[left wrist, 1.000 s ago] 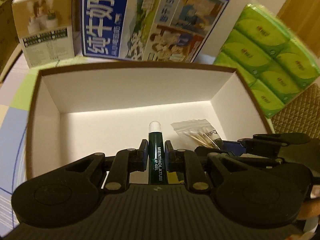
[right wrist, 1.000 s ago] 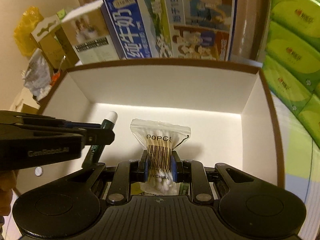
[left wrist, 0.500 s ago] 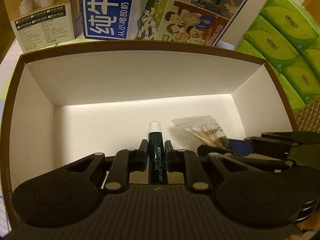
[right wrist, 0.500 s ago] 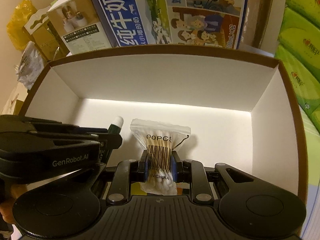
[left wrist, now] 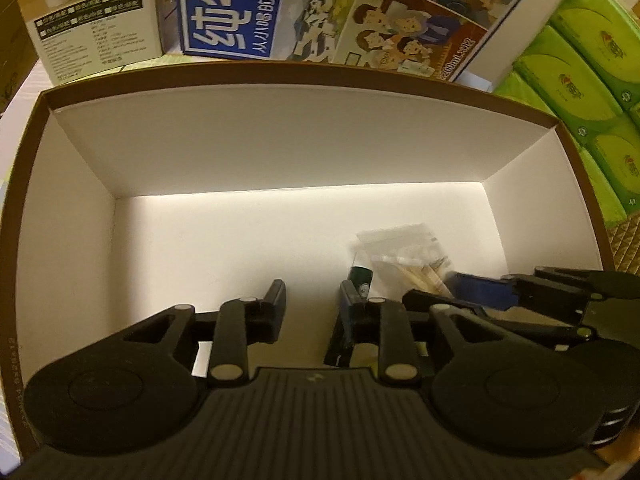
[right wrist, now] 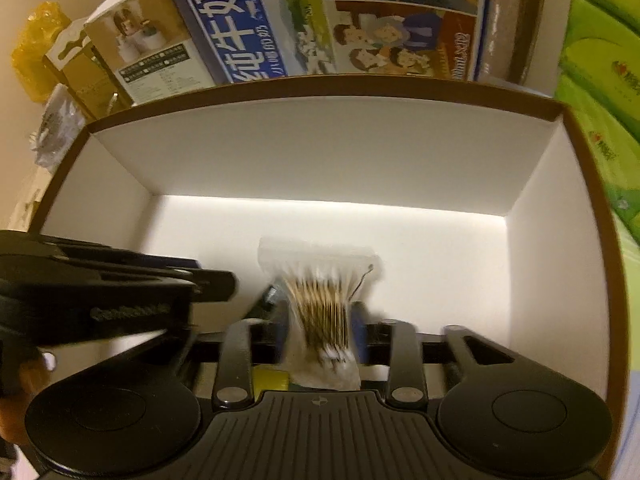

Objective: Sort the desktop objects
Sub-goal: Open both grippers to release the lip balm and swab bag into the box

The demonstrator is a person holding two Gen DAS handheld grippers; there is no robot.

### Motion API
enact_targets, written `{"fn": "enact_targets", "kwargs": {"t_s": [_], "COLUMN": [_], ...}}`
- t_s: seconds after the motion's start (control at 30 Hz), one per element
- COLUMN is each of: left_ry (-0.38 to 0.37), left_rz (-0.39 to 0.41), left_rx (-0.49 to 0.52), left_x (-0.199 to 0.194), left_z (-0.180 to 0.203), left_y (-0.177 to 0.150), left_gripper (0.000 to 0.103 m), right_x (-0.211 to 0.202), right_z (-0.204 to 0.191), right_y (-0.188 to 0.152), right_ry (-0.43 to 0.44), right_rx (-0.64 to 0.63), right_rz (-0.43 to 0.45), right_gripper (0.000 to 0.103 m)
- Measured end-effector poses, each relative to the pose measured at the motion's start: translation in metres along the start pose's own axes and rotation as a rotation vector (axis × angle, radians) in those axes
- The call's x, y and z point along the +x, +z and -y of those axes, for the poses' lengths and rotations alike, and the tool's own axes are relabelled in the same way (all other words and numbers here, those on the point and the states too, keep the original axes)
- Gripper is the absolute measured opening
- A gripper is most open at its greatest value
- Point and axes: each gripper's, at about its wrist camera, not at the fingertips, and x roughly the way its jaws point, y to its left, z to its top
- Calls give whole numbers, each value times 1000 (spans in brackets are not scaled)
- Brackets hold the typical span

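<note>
Both grippers reach down into a white box with a brown rim (left wrist: 280, 70). My left gripper (left wrist: 314, 304) has its jaws opening, and nothing sits between them. The dark green lip gel tube (left wrist: 362, 278) lies just beyond its right finger, against the clear bag of cotton swabs (left wrist: 404, 252). My right gripper (right wrist: 320, 332) also has its jaws opening. The swab bag (right wrist: 320, 300) hangs blurred in the gap, loose from the pads. In the right wrist view the left gripper (right wrist: 216, 284) crosses in from the left.
Behind the box stand a blue milk carton (left wrist: 232, 12) and a small white product box (left wrist: 96, 28). Green tissue packs (left wrist: 580, 60) are stacked at the right. A yellow bag (right wrist: 32, 52) and clutter lie at the far left.
Both grippers sank deeper into the box, then their jaws parted. The lip gel tube left the left jaws and tipped right. The swab bag came loose between the right jaws.
</note>
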Motion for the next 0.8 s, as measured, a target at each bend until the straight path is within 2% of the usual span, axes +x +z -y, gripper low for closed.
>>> {"fn": "enact_targets", "kwargs": {"t_s": [0.03, 0.1, 0.2, 0.3, 0.4, 0.53, 0.8], "left_ry": [2, 0, 14, 26, 37, 42, 51], "left_rz": [-1, -3, -6, -3, 7, 30, 78], "left_rx": [0, -2, 4, 9, 22, 36, 54], "left_x": [-1, -2, -4, -8, -14, -26, -54], "left_z": [-1, -4, -5, -6, -4, -3, 1], "left_y": [0, 0, -1, -3, -4, -5, -15], "left_gripper": [28, 34, 35, 48, 50, 62, 69], "right_x": [-2, -5, -9, -15, -23, -34, -55], "right_z": [1, 2, 3, 3, 3, 0, -10], "right_y": [-1, -3, -5, -7, -7, -10, -21], "right_ry": [-2, -4, -4, -8, -7, -17, -24], "right_rx": [-9, -15, -20, -14, -12, -20, -48], "right_rz": [8, 13, 12, 26, 32, 52, 83], "right_gripper": [71, 73, 76, 82, 87, 91, 98]}}
